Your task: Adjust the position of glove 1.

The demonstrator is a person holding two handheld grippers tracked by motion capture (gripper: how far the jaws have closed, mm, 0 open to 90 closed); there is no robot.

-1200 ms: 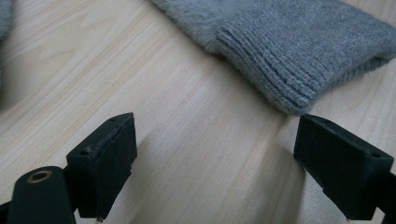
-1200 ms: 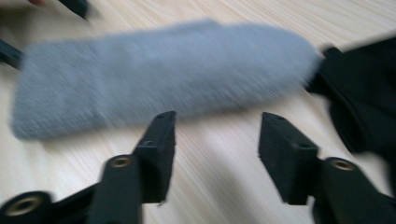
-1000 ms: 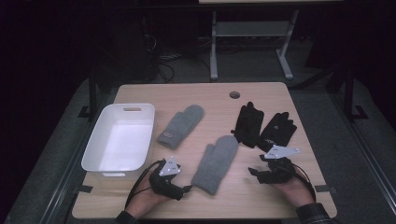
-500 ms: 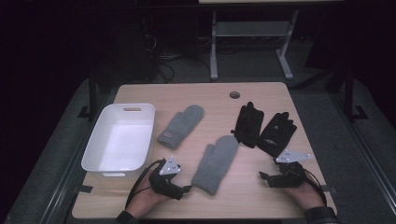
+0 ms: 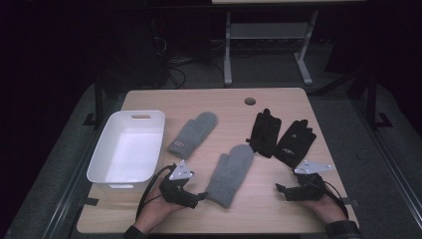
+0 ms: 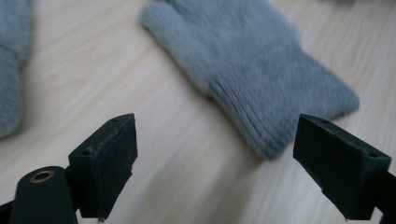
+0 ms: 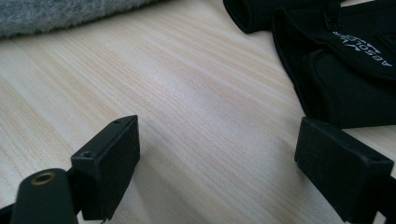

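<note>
Grey mitten [image 5: 230, 174] lies flat on the wooden table [image 5: 209, 99], near the front edge and about midway across, cuff end toward the person. In the left gripper view the cuff of this mitten [image 6: 275, 112] sits just ahead of the jaws, nearer the right-hand one, not touched. Left gripper [image 5: 201, 196] rests low over the table just left of the cuff; jaws spread wide, bare wood between them. A second grey mitten [image 5: 193, 133] lies farther back and to the left, well apart from the first, beside a white tub [image 5: 127, 149] at the table's left side.

Right gripper [image 5: 279, 189] sits near the front right corner, held in the person's right hand [image 5: 323, 206]. Its jaws have just been opening and stand wide apart, with bare wood between them. Two black gloves lie behind it: one [image 5: 263, 132] toward the middle, the other [image 5: 294, 143] just right of it, the pair touching or overlapping. In the right gripper view the nearer black glove [image 7: 355, 79] lies close ahead of the right-hand jaw, with white lettering on it; contact cannot be told.
</note>
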